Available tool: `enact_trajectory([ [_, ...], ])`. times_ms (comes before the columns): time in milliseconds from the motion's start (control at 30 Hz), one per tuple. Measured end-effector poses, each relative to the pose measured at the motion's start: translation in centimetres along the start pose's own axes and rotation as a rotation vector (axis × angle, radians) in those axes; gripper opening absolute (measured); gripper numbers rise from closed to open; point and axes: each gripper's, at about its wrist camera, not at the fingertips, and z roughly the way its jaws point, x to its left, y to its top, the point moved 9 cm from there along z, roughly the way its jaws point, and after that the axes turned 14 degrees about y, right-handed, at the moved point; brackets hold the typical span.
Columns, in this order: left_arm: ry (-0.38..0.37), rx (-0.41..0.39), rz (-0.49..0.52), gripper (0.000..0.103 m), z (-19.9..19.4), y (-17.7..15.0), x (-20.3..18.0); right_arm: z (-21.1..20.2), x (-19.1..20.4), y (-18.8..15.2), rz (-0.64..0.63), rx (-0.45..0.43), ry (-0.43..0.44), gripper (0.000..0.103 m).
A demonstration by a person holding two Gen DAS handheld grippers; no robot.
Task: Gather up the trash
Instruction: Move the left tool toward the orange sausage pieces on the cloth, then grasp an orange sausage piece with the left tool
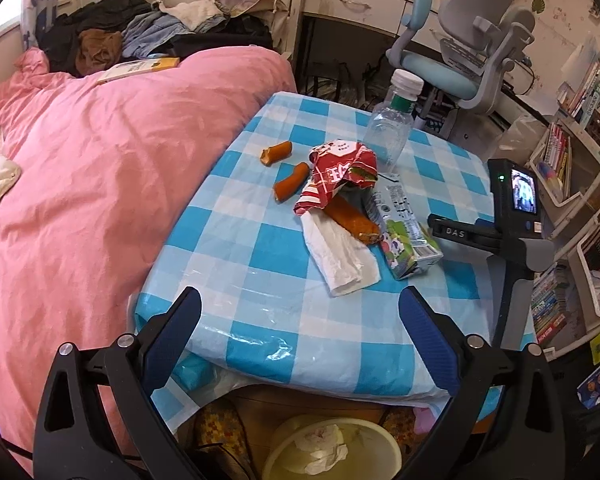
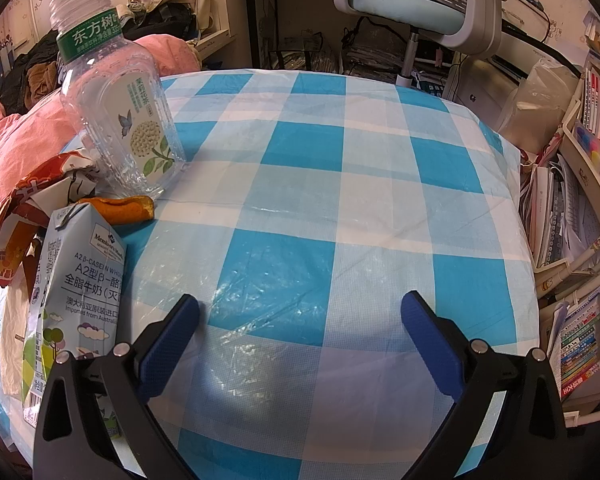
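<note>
Trash, assorted, lying in a loose cluster on a table covered with a blue-and-white checked plastic cloth, set against a bed with a pink quilt.

Items in the cluster:
- Clear plastic bottle with white cap and green neck label, empty, upright at the far side.
- Crumpled red-and-white foil snack wrapper, near the middle, just in front of the bottle.
- Two short orange sausage pieces, one farther and one nearer, left of the wrapper and apart from each other.
- Longer orange sausage piece, one end under the wrapper's edge, lying partly on a white paper napkin.
- Pale blue and green milk carton, on its side, touching the long sausage's right flank.

Below the table's near edge: a round cream-coloured bin holding crumpled white tissue.

Left gripper: blue-padded black fingers spread wide, nothing between them, poised over the near edge of the table, short of the napkin.

Right gripper: fingers likewise spread wide and holding nothing, over bare cloth to the right of the cluster; its view has the carton and bottle at its left edge. From the left wrist view its body and small lit screen stand beside the carton.

Beyond the table: a grey and light-blue desk chair.
</note>
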Motion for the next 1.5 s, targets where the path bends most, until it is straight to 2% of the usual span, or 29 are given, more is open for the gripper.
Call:
enact_trajectory([
  [367, 0.072, 0.006, -0.025, 0.096, 1.4, 0.5, 1.6, 0.0, 0.0, 0.0, 0.0, 0.0, 0.0, 0.097],
  [600, 0.103, 0.06, -0.169, 0.095, 3.2, 1.5, 5.9, 0.0, 0.2, 0.0, 0.0, 0.0, 0.0, 0.097],
  [700, 0.128, 0.068, -0.189, 0.095, 3.9, 2.1, 6.8, 0.0, 0.2, 0.0, 0.0, 0.0, 0.0, 0.097],
  [967, 0.205, 0.094, -0.126, 0.095, 6.3, 2.5, 5.8, 0.0, 0.1, 0.0, 0.0, 0.0, 0.0, 0.097],
  [1167, 0.225, 0.082, -0.067, 0.095, 8.1, 4.0, 4.6, 0.0, 0.1, 0.0, 0.0, 0.0, 0.0, 0.097],
  [1500, 0.131, -0.023, -0.015, 0.095, 11.6, 9.8, 2.4, 0.0, 0.0, 0.0, 0.0, 0.0, 0.0, 0.097],
])
